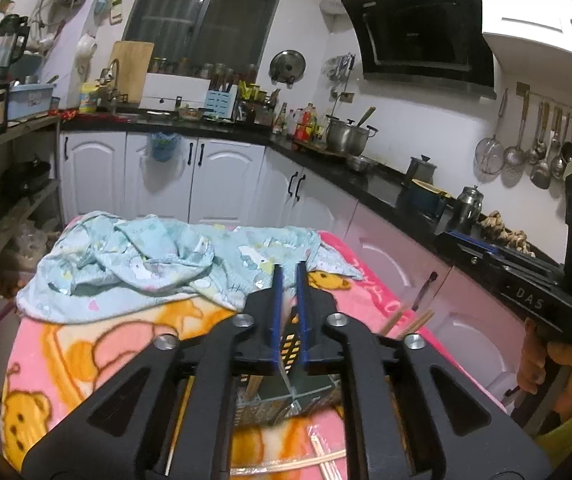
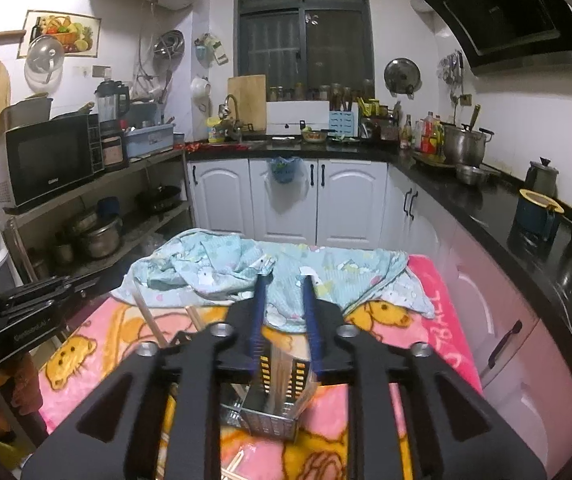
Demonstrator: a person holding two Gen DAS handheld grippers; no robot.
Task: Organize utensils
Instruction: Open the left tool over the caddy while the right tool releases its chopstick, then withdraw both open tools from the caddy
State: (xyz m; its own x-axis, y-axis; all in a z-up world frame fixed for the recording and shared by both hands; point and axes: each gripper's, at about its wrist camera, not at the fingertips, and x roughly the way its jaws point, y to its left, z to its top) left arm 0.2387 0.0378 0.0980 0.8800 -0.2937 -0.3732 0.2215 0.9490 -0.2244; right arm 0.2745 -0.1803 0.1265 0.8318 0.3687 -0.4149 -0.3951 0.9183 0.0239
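Note:
A metal mesh utensil holder [image 1: 286, 396] [image 2: 273, 408] stands on the pink cartoon blanket [image 1: 85, 360], right under both grippers. Wooden chopsticks [image 2: 281, 376] stand inside it. More chopstick ends [image 1: 406, 320] [image 2: 149, 320] lean out past the gripper arms. My left gripper [image 1: 290, 270] hovers over the holder with its blue pads a narrow gap apart. A pale blurred streak lies between them, and the pads do not press on it. My right gripper [image 2: 283, 280] is above the holder too, pads clearly apart, with nothing gripped.
A crumpled light-blue cloth [image 1: 157, 264] [image 2: 245, 268] lies at the blanket's far end. Loose chopsticks in clear wrap [image 1: 314, 460] [image 2: 233, 464] rest on the near blanket. Black counters with pots [image 1: 350, 136] run along the right, and shelves with a microwave [image 2: 49, 156] along the left.

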